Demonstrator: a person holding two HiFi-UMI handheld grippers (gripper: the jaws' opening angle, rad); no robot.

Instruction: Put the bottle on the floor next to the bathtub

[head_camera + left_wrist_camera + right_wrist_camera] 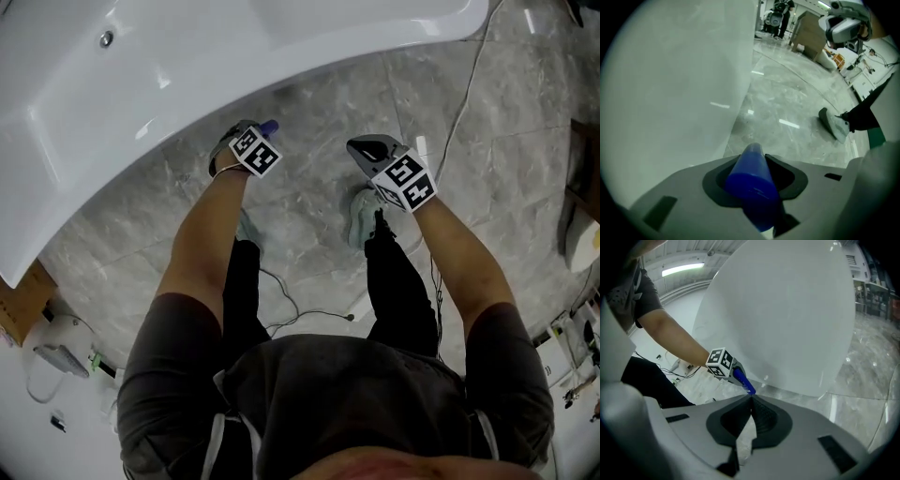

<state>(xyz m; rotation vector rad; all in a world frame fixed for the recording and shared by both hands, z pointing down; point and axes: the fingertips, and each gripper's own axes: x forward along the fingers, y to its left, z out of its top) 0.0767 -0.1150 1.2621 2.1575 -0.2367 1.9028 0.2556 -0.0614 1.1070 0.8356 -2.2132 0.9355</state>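
Note:
A blue bottle (752, 185) is clamped between the jaws of my left gripper (756, 161), its narrow end pointing forward and low over the grey marble floor (787, 108). In the head view the left gripper (246, 133) hangs close to the curved white bathtub (187, 66), and the bottle's tip (269, 126) pokes out beyond it. My right gripper (364, 148) hovers to the right, shut with nothing held. Its own view shows the jaws of the right gripper (751, 400) meeting, with the left gripper (720, 363) and the bottle (743, 381) beyond, beside the bathtub (787, 310).
The person's shoes (364, 214) stand on the floor just behind the grippers; one shoe (834, 124) shows to the right in the left gripper view. Cables (300, 314) trail across the floor. A cardboard box (21, 300) and a white appliance (56, 349) sit at the left.

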